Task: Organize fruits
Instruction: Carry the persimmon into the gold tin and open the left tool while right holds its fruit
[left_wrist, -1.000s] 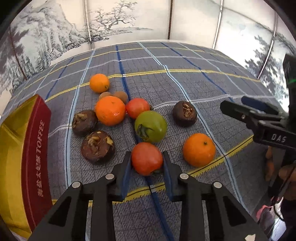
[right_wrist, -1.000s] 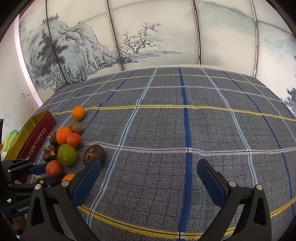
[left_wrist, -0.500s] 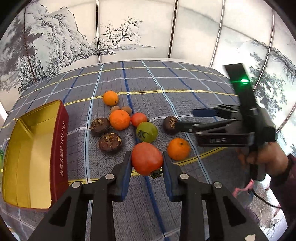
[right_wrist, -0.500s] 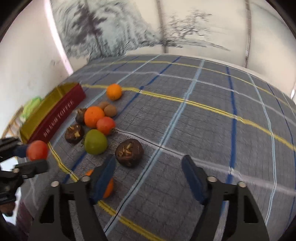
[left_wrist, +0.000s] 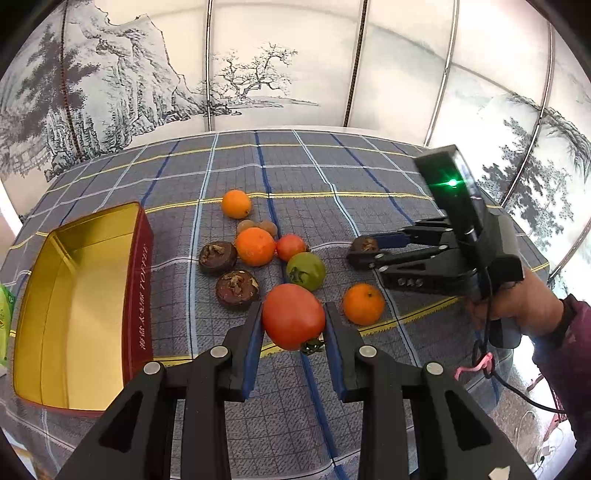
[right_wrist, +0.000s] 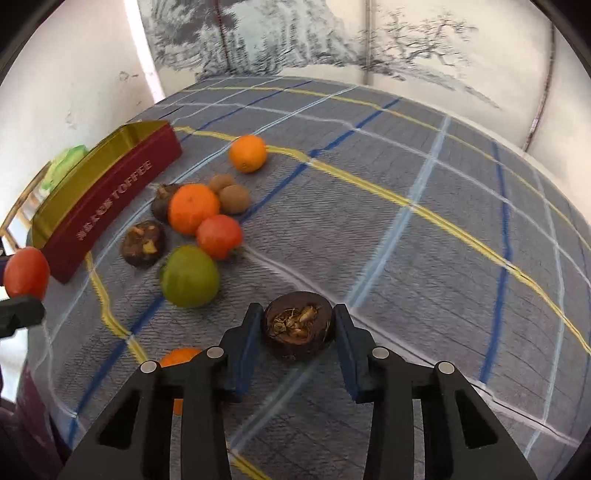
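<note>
My left gripper is shut on a red tomato and holds it above the checked cloth; the tomato also shows in the right wrist view. My right gripper has its jaws close around a dark mangosteen that rests on the cloth; I cannot tell if the pads press it. It shows in the left wrist view as my right gripper at that mangosteen. Oranges, a green tomato, a second red tomato and two mangosteens lie clustered mid-table.
An open gold-lined red toffee tin stands at the left, also in the right wrist view. One orange lies near the front, another farther back. Two small brown fruits lie behind the cluster. Painted screens enclose the table.
My left gripper has lifted the red tomato off the cloth and drawn back. My right gripper swung left, came down around the right-hand mangosteen, and its jaws narrowed.
</note>
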